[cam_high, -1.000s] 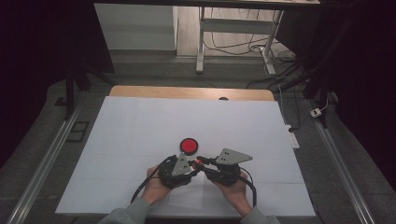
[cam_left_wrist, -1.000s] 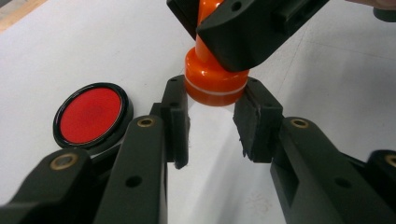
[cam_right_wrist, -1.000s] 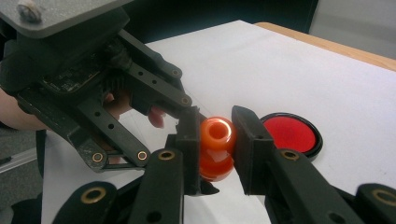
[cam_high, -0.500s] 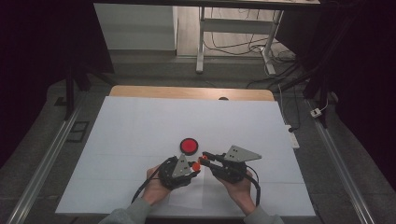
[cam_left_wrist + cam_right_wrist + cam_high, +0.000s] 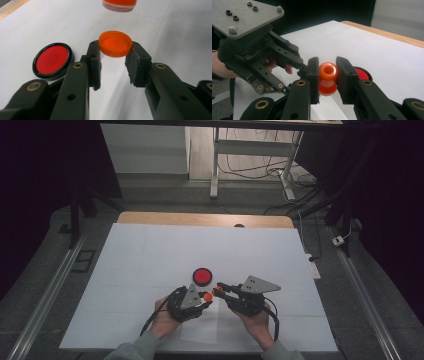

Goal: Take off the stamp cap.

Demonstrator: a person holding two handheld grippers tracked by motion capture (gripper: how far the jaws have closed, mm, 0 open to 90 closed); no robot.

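The left gripper [image 5: 115,62] is clamped on an orange cap [image 5: 115,43], held flat between its jaws just above the white table [image 5: 150,255]. The right gripper [image 5: 327,75] pinches a small orange bottle [image 5: 328,77] by its neck, close beside the cap. A red lid [image 5: 202,276] lies on the table just beyond both.

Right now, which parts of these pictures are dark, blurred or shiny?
High view: the surroundings are dark, the white table is bright. Left gripper view: the orange cap is sharp, the near jaws are soft. Right gripper view: the orange bottle shows soft glare.
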